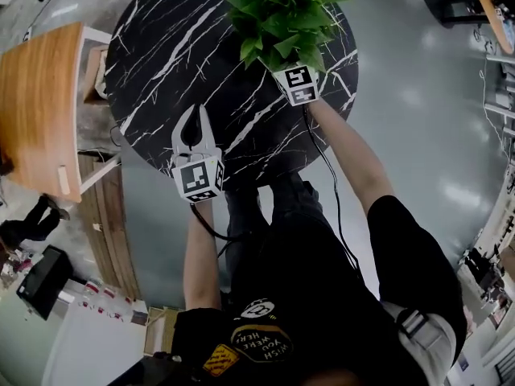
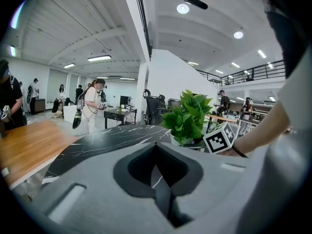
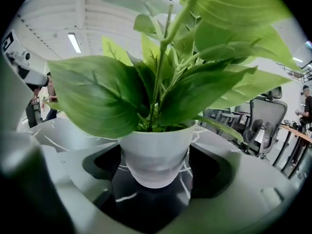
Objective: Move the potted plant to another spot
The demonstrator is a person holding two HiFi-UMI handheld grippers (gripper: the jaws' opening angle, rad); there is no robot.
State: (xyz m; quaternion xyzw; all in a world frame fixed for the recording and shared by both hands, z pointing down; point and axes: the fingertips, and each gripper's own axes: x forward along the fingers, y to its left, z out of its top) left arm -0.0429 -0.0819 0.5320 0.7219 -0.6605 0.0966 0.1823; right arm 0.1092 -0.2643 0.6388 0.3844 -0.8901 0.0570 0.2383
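We see the round black white-veined marble table (image 1: pixel 185 63) from three spots. Head view: above its near edge, facing steeply down, nearly the whole top in frame. Left gripper view: low over the near edge, facing roughly level across the top, with the green-leaved plant in a white pot (image 2: pixel 187 118) further off. Right gripper view: low over the top, hard up against that plant. All three share plant and tabletop.
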